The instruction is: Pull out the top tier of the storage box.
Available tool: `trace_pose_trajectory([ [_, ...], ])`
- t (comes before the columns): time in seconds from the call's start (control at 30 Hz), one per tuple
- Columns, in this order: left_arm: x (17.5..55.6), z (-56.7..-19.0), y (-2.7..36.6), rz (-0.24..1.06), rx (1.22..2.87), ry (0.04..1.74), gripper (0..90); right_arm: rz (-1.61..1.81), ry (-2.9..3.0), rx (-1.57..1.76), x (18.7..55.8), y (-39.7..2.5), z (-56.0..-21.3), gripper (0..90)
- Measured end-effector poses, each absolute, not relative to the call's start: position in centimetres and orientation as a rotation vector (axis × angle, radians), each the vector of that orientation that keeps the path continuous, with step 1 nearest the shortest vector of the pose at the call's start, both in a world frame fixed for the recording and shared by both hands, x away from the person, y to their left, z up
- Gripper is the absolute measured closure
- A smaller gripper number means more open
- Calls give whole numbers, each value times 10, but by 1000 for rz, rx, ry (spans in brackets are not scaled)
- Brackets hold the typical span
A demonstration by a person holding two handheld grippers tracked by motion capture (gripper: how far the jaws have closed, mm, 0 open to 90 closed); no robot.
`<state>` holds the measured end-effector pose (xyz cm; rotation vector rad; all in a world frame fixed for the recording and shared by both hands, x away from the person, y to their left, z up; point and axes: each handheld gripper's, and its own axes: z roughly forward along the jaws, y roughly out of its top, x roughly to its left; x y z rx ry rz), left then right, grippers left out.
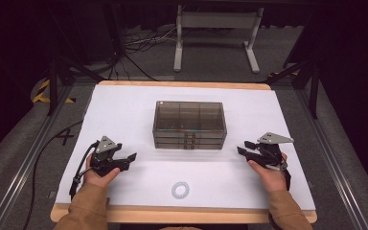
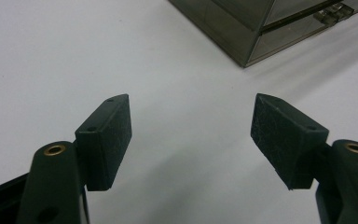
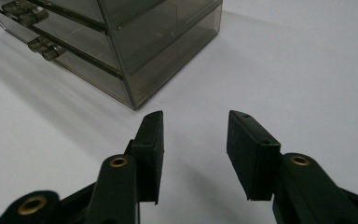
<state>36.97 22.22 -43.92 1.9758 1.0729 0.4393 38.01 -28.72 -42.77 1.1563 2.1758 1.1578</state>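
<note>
The white table (image 1: 124,105) lies before me, and in its middle stands the smoky drawer box (image 1: 189,124), with three drawers stacked one above another. All three drawers look pushed in, their fronts flush, and the small clear handles (image 3: 46,47) are untouched. Through the top I see some small coloured things in the compartments, but they are too small to tell what they are.

My left gripper (image 1: 129,159) rests on the table to the left of the box, near but apart from it; its jaws stand wide open and hold nothing, and in the left gripper view the near corner of the box is ahead and to the right. My right gripper (image 1: 243,147) is on the other side, also close to the box and not touching it, with jaws open a little less wide, empty too.

A small white ring (image 1: 180,190) lies near the table's front edge, between my hands.

I judge that the work has not begun yet: no drawer is opened, nothing is taken.
</note>
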Motion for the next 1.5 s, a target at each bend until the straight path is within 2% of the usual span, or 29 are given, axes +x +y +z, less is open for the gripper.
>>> trace_pose_trajectory([
  [0.93,374,-443,218,446,1993,1085,298,1242,2283,963,362,-244,-405,606],
  [1.5,374,-443,218,450,2000,1085,298,1284,2325,865,356,-222,-404,577],
])
